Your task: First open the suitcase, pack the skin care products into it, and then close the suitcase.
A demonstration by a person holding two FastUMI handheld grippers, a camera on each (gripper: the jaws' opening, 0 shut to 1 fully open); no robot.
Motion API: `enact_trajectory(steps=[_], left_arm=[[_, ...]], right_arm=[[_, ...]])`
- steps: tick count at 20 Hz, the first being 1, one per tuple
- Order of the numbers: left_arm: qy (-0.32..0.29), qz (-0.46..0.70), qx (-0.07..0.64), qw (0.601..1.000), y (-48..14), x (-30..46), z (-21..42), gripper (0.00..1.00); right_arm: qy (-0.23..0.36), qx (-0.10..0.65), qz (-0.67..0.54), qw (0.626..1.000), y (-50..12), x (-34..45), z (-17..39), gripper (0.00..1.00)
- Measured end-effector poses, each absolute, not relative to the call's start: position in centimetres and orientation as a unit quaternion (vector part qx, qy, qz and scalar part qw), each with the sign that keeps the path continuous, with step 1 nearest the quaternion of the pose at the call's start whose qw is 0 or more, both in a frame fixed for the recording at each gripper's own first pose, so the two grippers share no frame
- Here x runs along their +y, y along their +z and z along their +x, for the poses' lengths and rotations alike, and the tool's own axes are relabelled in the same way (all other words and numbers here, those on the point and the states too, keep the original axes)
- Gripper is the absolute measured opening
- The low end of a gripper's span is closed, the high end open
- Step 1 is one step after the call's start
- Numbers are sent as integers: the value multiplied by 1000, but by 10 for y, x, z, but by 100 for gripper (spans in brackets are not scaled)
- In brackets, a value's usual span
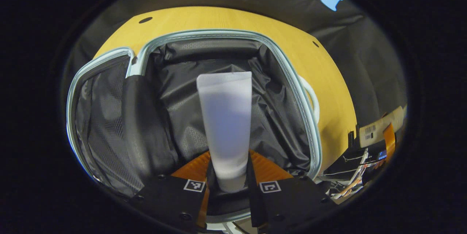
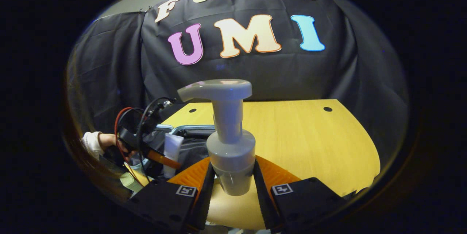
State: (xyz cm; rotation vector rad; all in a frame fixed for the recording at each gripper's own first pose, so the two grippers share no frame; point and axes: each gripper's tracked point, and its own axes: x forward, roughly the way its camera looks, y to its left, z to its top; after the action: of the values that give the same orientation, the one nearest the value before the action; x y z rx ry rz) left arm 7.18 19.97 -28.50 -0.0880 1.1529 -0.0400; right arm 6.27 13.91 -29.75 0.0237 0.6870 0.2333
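The left gripper (image 1: 230, 186) is clamped on a tube (image 1: 226, 124), held over the open suitcase (image 1: 233, 92) for placement. The right gripper (image 2: 231, 186) grips a pump bottle (image 2: 228, 135) above the table (image 2: 310, 143) — staged for packing.

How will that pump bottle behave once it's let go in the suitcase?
The pump bottle looks rigid, so the right gripper likely holds it firm. Its tall neck and wide head suggest it tips easily. Round body: may roll on the suitcase lining.

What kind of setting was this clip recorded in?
Likely a staged recording booth, not a home: a black cloth wall hangs behind a bare wooden table, with loose cables and gear beside the open suitcase.
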Motion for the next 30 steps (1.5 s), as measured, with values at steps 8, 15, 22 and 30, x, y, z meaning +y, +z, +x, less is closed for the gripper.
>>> enact_trajectory(steps=[8, 15, 22, 30], left_arm=[[-43, -96, 479, 871, -233, 199, 96, 89], [31, -150, 378, 913, -151, 251, 65, 95], [162, -184, 315, 917, -102, 355, -20, 95], [245, -230, 277, 900, -115, 449, -73, 95]], right_arm=[[151, 383, 50, 910, -315, 219, 55, 58], [202, 418, 62, 883, -350, 272, 56, 58], [198, 481, 53, 852, -418, 285, 51, 60], [172, 507, 55, 843, -458, 288, 53, 58]])
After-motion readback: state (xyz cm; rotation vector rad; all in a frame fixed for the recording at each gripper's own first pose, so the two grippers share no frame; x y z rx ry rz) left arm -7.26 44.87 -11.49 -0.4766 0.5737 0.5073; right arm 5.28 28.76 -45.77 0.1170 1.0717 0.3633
